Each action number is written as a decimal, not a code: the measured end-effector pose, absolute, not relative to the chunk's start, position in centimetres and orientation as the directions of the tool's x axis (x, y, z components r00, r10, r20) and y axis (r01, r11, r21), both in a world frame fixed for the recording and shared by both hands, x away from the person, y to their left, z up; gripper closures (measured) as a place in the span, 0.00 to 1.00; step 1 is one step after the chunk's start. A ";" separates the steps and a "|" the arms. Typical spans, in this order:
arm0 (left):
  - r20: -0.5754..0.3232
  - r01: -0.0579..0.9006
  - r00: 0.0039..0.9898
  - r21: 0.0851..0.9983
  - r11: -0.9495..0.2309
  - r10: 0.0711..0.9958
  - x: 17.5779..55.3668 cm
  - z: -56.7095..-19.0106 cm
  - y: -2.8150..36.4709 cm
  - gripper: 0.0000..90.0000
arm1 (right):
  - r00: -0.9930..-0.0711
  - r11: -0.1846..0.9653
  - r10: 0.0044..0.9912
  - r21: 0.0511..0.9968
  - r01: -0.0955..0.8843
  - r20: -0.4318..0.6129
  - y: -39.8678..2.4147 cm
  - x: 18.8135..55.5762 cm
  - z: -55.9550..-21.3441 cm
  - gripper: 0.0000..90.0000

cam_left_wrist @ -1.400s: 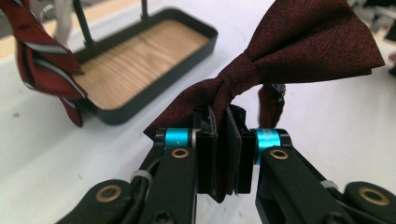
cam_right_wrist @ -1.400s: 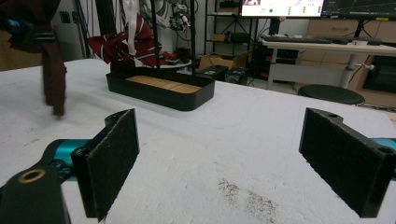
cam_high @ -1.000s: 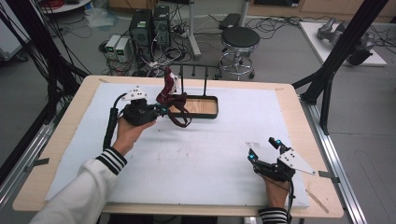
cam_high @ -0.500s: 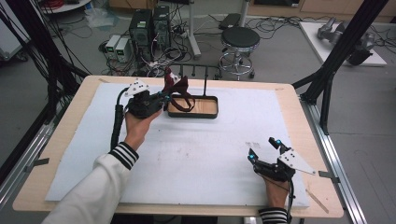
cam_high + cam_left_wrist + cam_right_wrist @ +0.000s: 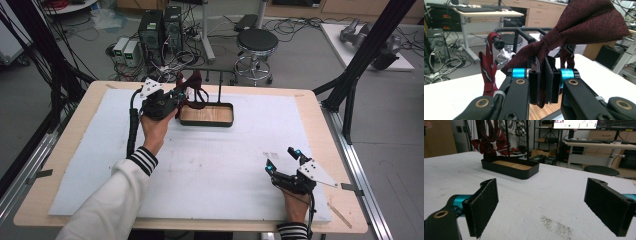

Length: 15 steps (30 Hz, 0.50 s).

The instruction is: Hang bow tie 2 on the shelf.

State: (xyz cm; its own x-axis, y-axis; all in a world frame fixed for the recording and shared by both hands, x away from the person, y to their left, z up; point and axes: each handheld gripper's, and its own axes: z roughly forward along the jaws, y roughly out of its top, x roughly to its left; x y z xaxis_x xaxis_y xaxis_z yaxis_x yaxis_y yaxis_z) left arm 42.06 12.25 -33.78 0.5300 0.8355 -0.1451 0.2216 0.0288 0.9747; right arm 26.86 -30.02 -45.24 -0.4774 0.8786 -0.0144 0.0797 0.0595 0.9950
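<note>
The left gripper (image 5: 543, 82) is clamped on the dark red bow tie (image 5: 584, 27), having carried it up and toward the black rack (image 5: 524, 33) since a second ago. The rack's bar stands just beyond the jaws, with a striped tie (image 5: 487, 72) already hanging on it. The rack's tray (image 5: 206, 114) lies directly below. Judgement: hanging is imminent. Well apart, the right gripper (image 5: 286, 161) rests with jaws spread, empty.
</note>
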 end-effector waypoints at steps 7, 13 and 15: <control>-0.172 0.241 0.491 0.969 0.057 0.854 43.0 -34.0 11.9 0.92 | -0.477 0.056 0.879 0.995 0.081 -0.011 -30.0 26.9 -45.2 0.13; -0.206 0.261 0.464 0.961 0.089 0.862 43.6 -34.1 11.3 0.92 | -0.478 0.056 0.878 0.995 0.081 -0.011 -30.0 26.8 -45.2 0.13; -0.209 0.259 0.457 0.961 0.096 0.864 43.7 -34.0 11.1 0.92 | -0.478 0.056 0.878 0.995 0.081 -0.010 -30.0 26.8 -45.2 0.13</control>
State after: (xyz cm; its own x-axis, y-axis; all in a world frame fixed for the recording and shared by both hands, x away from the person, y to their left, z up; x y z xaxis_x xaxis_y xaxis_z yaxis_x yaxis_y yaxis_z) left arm 43.73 11.10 -34.02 0.4573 0.8643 -0.2095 0.2594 0.0957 0.9610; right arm 26.85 -30.02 -45.24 -0.4777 0.8785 -0.0105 0.0811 0.0560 0.9951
